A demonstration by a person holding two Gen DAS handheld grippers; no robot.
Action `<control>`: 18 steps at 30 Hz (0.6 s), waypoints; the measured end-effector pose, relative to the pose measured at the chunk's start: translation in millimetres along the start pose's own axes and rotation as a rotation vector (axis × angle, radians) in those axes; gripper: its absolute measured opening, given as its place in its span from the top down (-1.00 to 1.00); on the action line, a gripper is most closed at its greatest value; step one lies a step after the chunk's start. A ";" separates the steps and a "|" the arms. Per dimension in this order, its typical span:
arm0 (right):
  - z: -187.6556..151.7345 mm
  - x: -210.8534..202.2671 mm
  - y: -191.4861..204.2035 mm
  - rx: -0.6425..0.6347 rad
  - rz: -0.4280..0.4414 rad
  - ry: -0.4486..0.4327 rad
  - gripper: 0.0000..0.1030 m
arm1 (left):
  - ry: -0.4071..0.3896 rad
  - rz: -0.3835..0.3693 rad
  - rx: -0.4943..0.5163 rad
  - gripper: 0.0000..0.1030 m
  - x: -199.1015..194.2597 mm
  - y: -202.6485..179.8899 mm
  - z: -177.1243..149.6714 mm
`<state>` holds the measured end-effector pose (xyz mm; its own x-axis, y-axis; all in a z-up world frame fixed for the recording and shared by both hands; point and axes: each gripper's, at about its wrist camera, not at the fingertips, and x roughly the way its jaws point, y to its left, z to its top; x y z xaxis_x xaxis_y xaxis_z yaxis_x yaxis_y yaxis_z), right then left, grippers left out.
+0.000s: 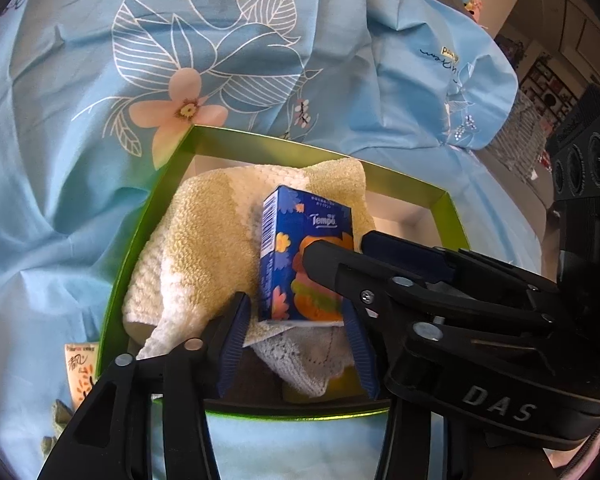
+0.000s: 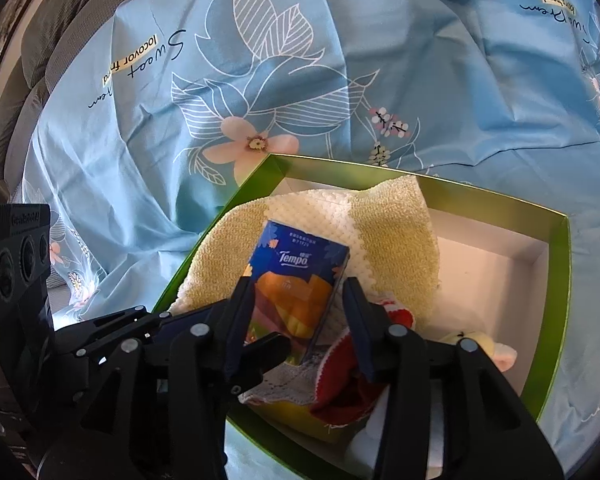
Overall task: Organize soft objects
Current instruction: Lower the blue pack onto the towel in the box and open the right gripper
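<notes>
Left tongs: yours, spread wide, gripping nothing, poised at the near end of the pack.
Right tongs: also parted; the pads flank the pack's lower half, and I cannot tell whether either one touches it. Seen from the left wrist, this tool reaches in across the pack from the right.

Contents, left to right:
- Packet, orange-printed, on the bedsheet outside the box's left wall.
- Towel, yellow and white, bunched against the box's left side.
- Pack, blue Tempo tissues, lying on the towel, tilted.
- Grey cloth under the pack's near edge.
- Red cloth beside it.
- Plush, pale, at the right.

Handling: the pack is likely light, squashy and film-slick. Take it across the long sides at mid-length and squeeze gently; the towel beneath will give.
</notes>
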<state>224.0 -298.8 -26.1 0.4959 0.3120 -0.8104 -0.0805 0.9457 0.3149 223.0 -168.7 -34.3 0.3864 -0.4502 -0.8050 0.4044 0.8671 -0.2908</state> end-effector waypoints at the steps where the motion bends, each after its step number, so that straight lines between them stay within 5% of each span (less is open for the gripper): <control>1: -0.7 -2.1 0.5 0.005 0.002 -0.005 0.00 | 0.001 0.005 -0.004 -0.11 -1.4 0.8 -0.6; 9: -8.1 -36.0 10.9 -0.013 -0.008 -0.097 -0.28 | -0.026 0.066 -0.005 -0.28 -22.9 3.1 -11.8; 12: -15.9 -54.2 15.3 -0.039 -0.036 -0.139 -0.39 | -0.036 0.087 -0.012 -0.73 -33.1 3.7 -19.3; 18: -42.1 -86.4 20.2 -0.083 -0.124 -0.191 -0.64 | -0.059 0.117 -0.002 -0.74 -57.2 -1.7 -41.8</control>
<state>143.1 -302.9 29.5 0.6605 0.1774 -0.7296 -0.0757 0.9825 0.1703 165.6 -135.5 -9.4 0.4790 -0.3574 -0.8018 0.3522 0.9149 -0.1974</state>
